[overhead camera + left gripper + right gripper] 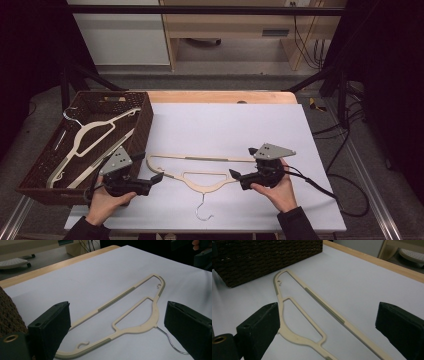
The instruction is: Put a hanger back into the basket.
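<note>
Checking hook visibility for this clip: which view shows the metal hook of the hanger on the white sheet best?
The high view: the hanger lies flat between both open grippers, and its metal hook shows whole, pointing toward the person. The left gripper view catches part of the hook by one jaw. The right gripper view shows the hanger's body.

white table (240,120): hanger (200,175), basket (145,120).

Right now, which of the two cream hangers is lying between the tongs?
The hanger on the white sheet, hook toward the person, lies between the left tongs and right tongs. The other hanger lies inside the brown basket.
</note>
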`<state>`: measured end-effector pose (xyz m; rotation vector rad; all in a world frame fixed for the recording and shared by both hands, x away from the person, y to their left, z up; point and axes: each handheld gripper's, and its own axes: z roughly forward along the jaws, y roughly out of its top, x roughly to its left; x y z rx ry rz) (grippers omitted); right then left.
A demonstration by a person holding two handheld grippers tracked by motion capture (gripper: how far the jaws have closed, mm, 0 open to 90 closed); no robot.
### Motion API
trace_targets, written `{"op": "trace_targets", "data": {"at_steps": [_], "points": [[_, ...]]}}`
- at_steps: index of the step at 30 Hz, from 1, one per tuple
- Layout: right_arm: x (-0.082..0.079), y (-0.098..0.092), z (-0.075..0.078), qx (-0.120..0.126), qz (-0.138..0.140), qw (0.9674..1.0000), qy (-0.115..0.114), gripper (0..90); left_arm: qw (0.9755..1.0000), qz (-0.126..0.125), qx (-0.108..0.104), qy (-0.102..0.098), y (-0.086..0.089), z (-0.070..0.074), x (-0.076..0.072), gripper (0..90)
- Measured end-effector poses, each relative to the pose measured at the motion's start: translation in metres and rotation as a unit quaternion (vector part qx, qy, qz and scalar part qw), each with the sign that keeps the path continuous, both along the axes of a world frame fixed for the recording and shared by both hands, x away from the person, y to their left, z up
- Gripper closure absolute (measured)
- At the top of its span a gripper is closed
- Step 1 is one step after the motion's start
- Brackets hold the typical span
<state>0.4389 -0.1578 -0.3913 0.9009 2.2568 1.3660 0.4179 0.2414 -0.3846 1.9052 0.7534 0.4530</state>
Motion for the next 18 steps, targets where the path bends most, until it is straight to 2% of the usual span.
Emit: {"op": "trace_targets", "data": {"at_steps": [6,8,12,14,18], "points": [[0.007,0.024,-0.001,-0.015,0.019,0.9997,0.001,7.0,1.0,0.0,0.001,0.002,-0.001,-0.002,-0.001,6.5],[0.01,0.031,-0.003,-0.014,0.024,0.9996,0.008,7.6,1.0,0.0,0.001,0.002,-0.002,-0.003,-0.001,6.5],[0.015,0.045,-0.009,-0.033,0.033,0.9988,0.016,8.3,1.0,-0.001,0.002,0.001,-0.002,-0.004,-0.002,6.5],[0.017,0.051,-0.012,-0.031,0.037,0.9985,0.025,9.8,1.0,0.001,0.003,-0.001,-0.002,-0.004,-0.002,6.5],[0.02,0.065,-0.02,-0.055,0.05,0.9966,0.037,13.6,1.0,0.003,0.002,-0.006,-0.001,-0.002,-0.003,6.5]]}}
